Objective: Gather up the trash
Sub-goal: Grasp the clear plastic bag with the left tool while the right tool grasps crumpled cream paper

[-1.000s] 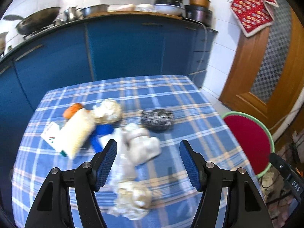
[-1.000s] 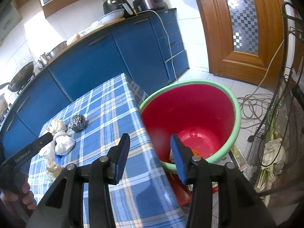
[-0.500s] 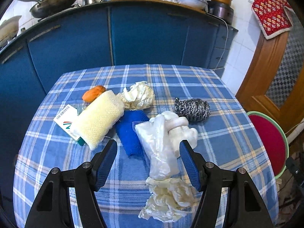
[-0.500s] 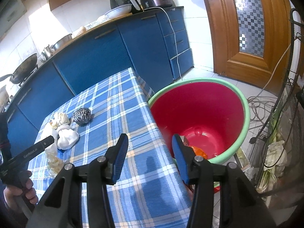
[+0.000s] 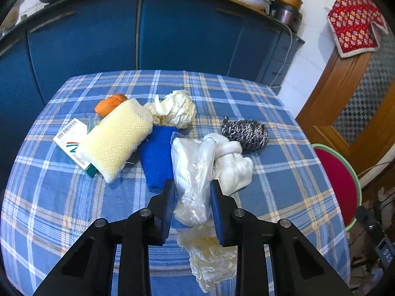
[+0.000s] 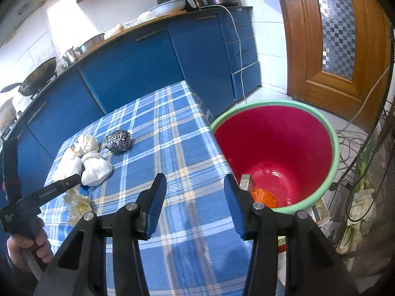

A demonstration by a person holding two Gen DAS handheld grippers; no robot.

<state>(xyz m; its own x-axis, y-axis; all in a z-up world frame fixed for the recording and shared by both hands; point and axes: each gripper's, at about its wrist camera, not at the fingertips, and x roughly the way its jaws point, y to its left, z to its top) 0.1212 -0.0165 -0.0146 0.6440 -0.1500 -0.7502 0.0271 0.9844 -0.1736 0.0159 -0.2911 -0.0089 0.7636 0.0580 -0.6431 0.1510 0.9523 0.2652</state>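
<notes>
My left gripper (image 5: 193,192) is shut on a clear plastic bag (image 5: 191,167) that lies on the checked tablecloth (image 5: 61,197). Around it lie a white cloth bundle (image 5: 234,165), a blue cloth (image 5: 155,155), a steel scourer (image 5: 246,133), a yellow sponge (image 5: 116,138), crumpled paper (image 5: 175,109), an orange item (image 5: 108,103), a capsule box (image 5: 71,143) and a crumpled wrapper (image 5: 209,254). My right gripper (image 6: 195,192) is open and empty above the table's right edge, next to the red bucket (image 6: 330,153), which holds a small box and orange trash (image 6: 261,194).
Blue kitchen cabinets (image 5: 172,32) stand behind the table, with pans and appliances on the counter. A wooden door (image 6: 333,37) is at the right. Cables (image 6: 355,133) and a wire rack lie on the floor beside the bucket. The bucket rim also shows in the left wrist view (image 5: 355,185).
My left gripper has moved forward and down over the pile and closed its jaws on the clear plastic bag. My right gripper has shifted slightly and stays open.
</notes>
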